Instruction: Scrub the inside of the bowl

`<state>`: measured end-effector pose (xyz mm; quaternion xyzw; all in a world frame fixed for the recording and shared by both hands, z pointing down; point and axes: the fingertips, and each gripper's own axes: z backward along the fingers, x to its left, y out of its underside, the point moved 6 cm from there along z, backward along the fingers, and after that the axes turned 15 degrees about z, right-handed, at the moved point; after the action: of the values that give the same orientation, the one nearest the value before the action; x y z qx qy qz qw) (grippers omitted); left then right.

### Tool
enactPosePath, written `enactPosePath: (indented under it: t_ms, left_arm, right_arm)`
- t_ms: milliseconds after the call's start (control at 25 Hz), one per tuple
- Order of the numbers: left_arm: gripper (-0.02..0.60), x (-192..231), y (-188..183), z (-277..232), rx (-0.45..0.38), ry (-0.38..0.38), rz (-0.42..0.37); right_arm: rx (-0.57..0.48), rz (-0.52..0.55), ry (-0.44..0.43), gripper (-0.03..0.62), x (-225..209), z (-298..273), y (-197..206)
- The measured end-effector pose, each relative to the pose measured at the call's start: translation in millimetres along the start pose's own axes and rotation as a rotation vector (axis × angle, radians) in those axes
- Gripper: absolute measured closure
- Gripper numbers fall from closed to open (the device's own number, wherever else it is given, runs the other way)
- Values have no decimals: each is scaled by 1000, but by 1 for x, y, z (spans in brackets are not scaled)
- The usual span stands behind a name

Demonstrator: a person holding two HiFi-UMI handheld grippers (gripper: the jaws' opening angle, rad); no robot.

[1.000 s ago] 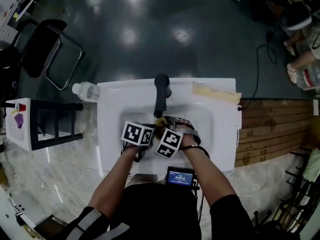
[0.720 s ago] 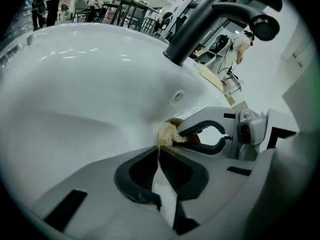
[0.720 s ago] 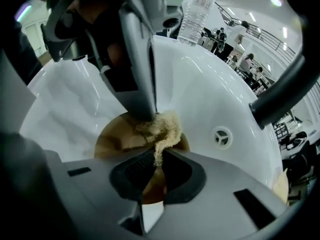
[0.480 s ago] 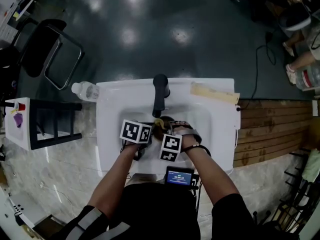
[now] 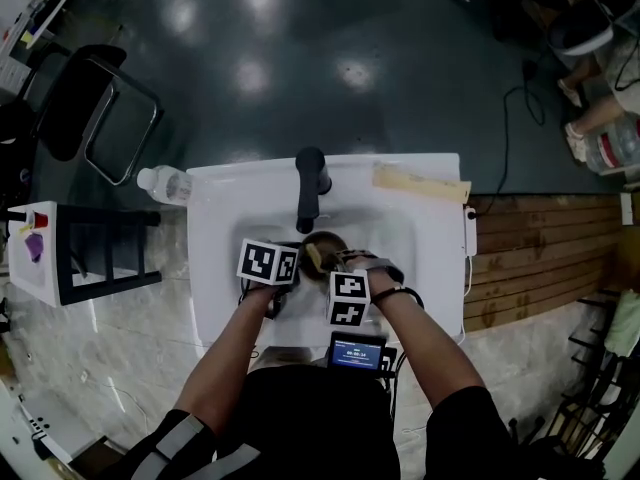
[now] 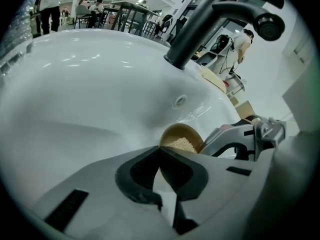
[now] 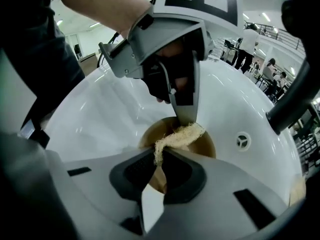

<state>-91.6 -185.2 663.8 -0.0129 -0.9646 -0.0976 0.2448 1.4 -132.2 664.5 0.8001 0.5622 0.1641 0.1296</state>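
A brown bowl [image 5: 327,245] lies tilted in the white sink basin [image 5: 400,233], just in front of the faucet. My left gripper [image 5: 298,258] is shut on the bowl's rim [image 6: 175,133]; in the right gripper view its fingers [image 7: 183,101] come down onto the far rim. My right gripper [image 7: 159,159] is shut on a tan fibrous scrub pad [image 7: 177,135], which rests inside the bowl [image 7: 206,145]. The left gripper view shows the pad [image 6: 181,145] in the bowl's hollow, with the right gripper [image 6: 245,140] beside it.
A black faucet [image 5: 308,183] overhangs the basin, and an overflow hole [image 7: 243,141] sits in the basin wall. On the rim lie a plastic bottle [image 5: 165,183] and a tan strip [image 5: 420,183]. A small screen [image 5: 357,352] sits at the near edge. A shelf rack [image 5: 90,253] stands left.
My right gripper has drawn back a little toward the sink's near edge with the pad, and more of the bowl shows. The left gripper keeps its hold on the rim.
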Motion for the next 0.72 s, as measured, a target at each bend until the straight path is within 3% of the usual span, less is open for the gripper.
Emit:
enactPosePath:
  t_ms: [280,720]
  left_arm:
    - [572,-2,1,1,8,-13,-43]
    - [571,-6,3,1,29,-40,-118]
  right_arm:
    - [28,-21,2,553,0,14,19]
    - [67,-72,130,553,-21,25,40]
